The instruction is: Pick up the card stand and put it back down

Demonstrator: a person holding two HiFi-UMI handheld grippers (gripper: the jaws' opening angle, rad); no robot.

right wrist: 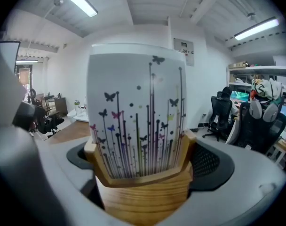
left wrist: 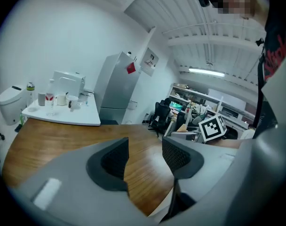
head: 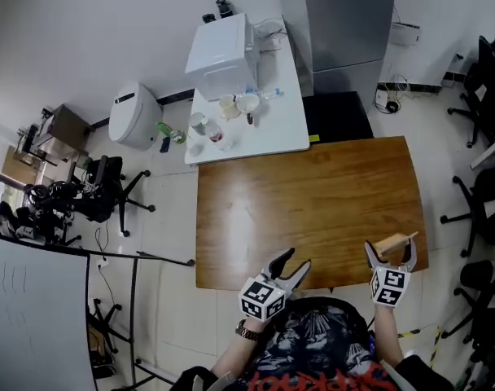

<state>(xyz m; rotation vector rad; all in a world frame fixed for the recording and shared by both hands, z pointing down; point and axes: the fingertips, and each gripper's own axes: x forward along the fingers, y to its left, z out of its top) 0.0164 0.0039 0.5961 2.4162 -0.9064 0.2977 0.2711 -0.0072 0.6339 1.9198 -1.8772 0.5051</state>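
A wooden card stand [head: 392, 243] holding a white card printed with butterflies [right wrist: 136, 112] sits between the jaws of my right gripper [head: 389, 249], near the front right corner of the brown wooden table [head: 313, 194]. In the right gripper view the stand [right wrist: 143, 192] fills the gap and both pads press its sides, so that gripper [right wrist: 145, 160] is shut on it. Whether the stand rests on the table or hangs above it cannot be told. My left gripper [head: 298, 258] stands open at the table's front edge, with only bare tabletop [left wrist: 53, 140] showing between its jaws [left wrist: 145, 154].
Behind the wooden table stands a white table [head: 268, 129] with a white appliance [head: 219, 55] and several cups. A grey cabinet [head: 345, 23] is at the back. Office chairs [head: 484, 210] line the right side, and a black chair [head: 101, 190] and a white bin [head: 133, 116] are at the left.
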